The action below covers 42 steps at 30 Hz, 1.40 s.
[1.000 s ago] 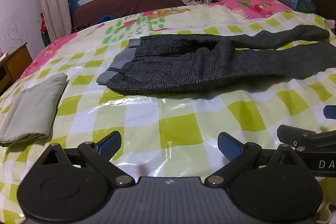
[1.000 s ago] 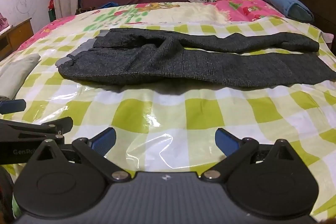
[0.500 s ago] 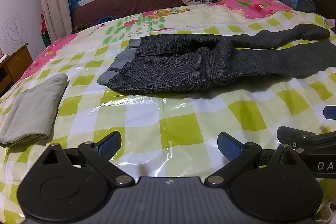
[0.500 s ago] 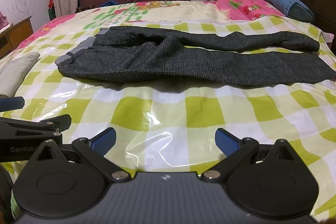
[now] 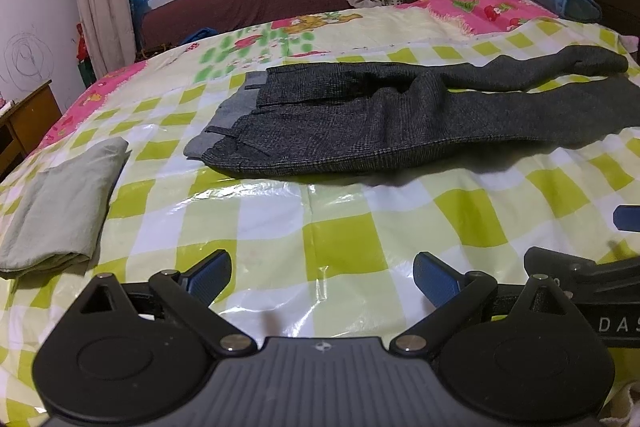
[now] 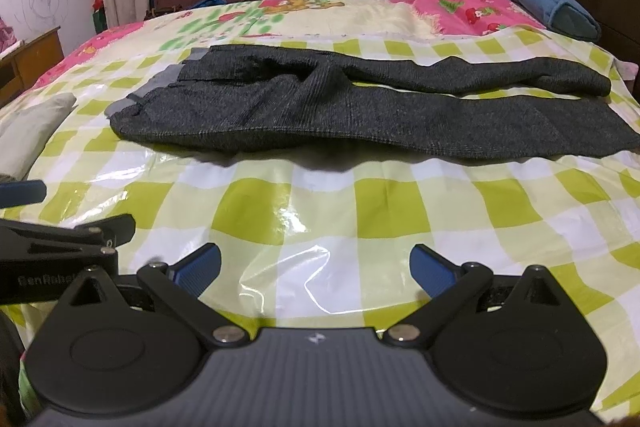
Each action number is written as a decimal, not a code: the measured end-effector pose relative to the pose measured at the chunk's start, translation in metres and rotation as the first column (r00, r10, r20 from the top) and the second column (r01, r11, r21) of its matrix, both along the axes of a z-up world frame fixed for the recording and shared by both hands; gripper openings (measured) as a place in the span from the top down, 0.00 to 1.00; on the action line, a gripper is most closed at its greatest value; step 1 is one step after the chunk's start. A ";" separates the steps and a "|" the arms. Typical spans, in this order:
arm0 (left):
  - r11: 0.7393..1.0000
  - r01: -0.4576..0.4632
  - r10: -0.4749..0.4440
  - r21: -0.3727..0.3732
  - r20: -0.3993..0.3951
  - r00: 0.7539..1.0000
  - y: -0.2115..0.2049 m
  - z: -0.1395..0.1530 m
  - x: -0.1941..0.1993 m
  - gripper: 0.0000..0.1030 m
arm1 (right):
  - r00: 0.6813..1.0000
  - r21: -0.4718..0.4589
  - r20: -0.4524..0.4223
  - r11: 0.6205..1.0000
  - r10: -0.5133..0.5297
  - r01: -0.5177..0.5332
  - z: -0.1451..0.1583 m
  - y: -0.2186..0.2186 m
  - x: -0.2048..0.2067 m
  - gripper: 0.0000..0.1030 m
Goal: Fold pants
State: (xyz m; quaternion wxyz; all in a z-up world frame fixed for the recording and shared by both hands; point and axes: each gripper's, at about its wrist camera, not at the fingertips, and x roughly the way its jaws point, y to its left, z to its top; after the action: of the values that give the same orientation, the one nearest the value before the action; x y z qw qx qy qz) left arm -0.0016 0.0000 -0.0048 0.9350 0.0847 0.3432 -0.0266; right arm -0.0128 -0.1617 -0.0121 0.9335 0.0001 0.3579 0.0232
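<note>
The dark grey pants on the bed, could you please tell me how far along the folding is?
Hardly begun. Done: the dark grey pants lie spread flat on the checkered cover, legs unfolded and apart; a folded pale green garment sits to the left. In hand: nothing; the left gripper and right gripper are open, short of the pants. Left: every fold.

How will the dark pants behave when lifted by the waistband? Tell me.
The pants lie limp and rumpled on the checked cover, so they will probably droop. The long legs would likely trail. The glossy cover may let them slide.
</note>
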 end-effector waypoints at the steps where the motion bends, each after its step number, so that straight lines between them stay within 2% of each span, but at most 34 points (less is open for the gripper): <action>1: 1.000 0.001 -0.001 0.000 -0.001 1.000 0.000 0.000 0.000 0.00 | 1.000 -0.002 -0.002 1.000 0.001 -0.001 0.000 0.000 0.000 0.03; 34: 1.000 0.003 -0.002 0.008 -0.015 1.000 -0.001 -0.003 0.003 0.00 | 1.000 0.004 -0.004 1.000 0.002 -0.002 0.000 0.000 0.002 0.03; 42: 1.000 -0.019 0.018 -0.022 -0.002 1.000 0.011 0.001 0.013 0.00 | 0.999 0.017 0.012 0.999 0.033 -0.033 0.007 0.005 0.014 0.03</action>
State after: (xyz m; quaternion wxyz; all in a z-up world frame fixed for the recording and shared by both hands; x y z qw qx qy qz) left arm 0.0113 0.0105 -0.0037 0.9358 0.0710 0.3447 -0.0219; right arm 0.0008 -0.1570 -0.0050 0.9349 0.0021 0.3523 0.0417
